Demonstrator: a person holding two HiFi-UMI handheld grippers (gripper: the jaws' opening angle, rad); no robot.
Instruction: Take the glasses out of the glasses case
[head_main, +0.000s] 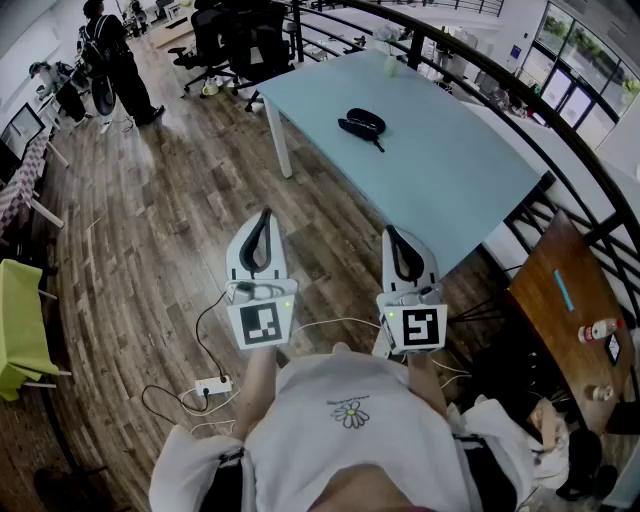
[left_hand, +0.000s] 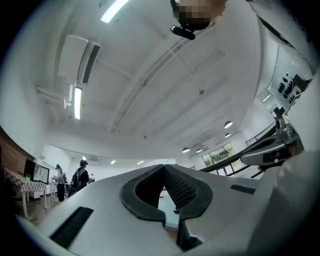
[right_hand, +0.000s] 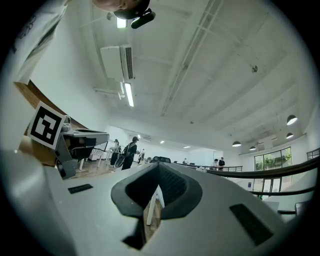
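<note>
Left tongs (head_main: 266, 214) and right tongs (head_main: 391, 232) sit shut, empty. Only the head view shows the glasses case (head_main: 362, 124) on the desk (head_main: 460, 170).

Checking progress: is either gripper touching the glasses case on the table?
No: the head view shows the left gripper and right gripper near the person, well short of the glasses case on the table.

Left claw (head_main: 265, 215), right claw (head_main: 391, 232): closed, empty.

The room is bright. Long ceiling lights (left_hand: 77, 102) glow white, and windows (head_main: 580, 50) let in daylight. Both gripper views bend round, with black corners. The left hand-held gripper (left_hand: 164, 167) looks soft up close.
</note>
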